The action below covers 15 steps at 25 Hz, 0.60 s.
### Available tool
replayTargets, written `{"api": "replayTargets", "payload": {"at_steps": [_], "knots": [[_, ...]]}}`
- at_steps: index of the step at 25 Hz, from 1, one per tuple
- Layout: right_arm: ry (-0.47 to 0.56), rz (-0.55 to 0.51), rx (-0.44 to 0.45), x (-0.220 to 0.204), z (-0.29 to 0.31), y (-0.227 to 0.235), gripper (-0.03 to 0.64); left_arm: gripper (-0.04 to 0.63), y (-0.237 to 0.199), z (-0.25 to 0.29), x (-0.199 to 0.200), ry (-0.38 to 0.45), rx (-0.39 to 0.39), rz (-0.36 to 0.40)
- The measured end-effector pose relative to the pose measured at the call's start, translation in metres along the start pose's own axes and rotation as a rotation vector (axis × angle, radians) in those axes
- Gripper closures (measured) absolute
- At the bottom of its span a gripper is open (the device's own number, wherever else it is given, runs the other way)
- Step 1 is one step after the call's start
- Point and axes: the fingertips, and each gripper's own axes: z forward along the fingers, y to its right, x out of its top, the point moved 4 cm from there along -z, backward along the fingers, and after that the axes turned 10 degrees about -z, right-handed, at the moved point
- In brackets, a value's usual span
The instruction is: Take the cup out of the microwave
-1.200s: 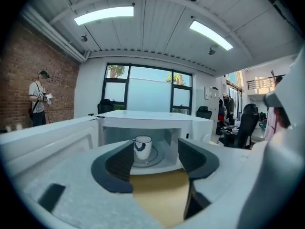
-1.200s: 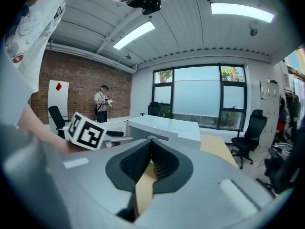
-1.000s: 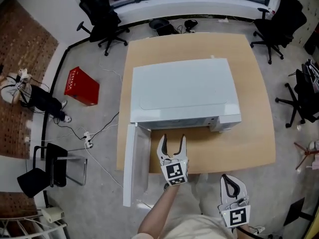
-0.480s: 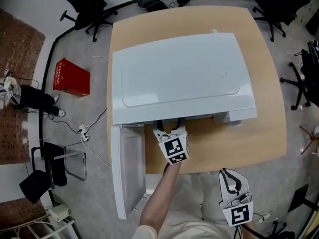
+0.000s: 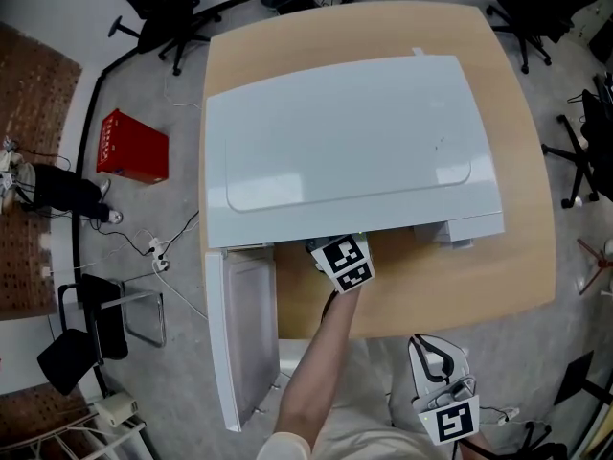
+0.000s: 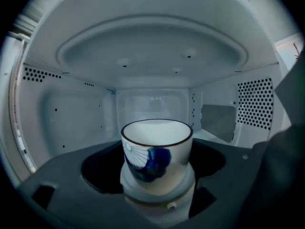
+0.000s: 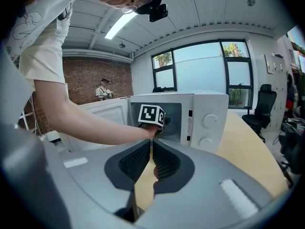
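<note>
- Left gripper (image 5: 343, 260) reached into open front of white microwave (image 5: 350, 142); only marker cube and back end visible from head view, tips hidden under the oven top.
- Left jaws spread wide, released, one on either side of the cup (image 6: 157, 149); no contact with cup wall visible.
- Cup upright in middle of microwave cavity, between the left jaws; white, dark rim, blue pattern on the side, resting on a pale round base.
- Cavity walls pale, perforated vent patches on left and right walls.
- Microwave door (image 5: 239, 333) swung open to the left, hanging past the table edge.
- Microwave sitting on wooden table (image 5: 522, 161), taking up most of the top.
- Right gripper (image 5: 429, 355) held low, close to the person's body, well apart from the microwave.
- Right jaws clenched together, ribbed pads meeting, pointed toward the microwave front.
- From right gripper view: person's bare forearm (image 7: 90, 123) stretched to the oven opening, two round dials (image 7: 208, 120) on the control panel at right.
- Red box (image 5: 132, 147) on the floor left of the table.
</note>
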Motion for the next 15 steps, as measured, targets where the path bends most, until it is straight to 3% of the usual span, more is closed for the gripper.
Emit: {"api": "replayTargets", "payload": {"at_steps": [8, 15], "knots": [[-0.009, -0.015, 0.0, 0.002, -0.001, 0.006, 0.595, 0.199, 0.001, 0.008, 0.003, -0.017, -0.034, 0.013], [0.016, -0.052, 0.0, 0.014, -0.002, 0.016, 0.609, 0.199, 0.004, -0.07, -0.003, -0.008, -0.101, 0.031]]}}
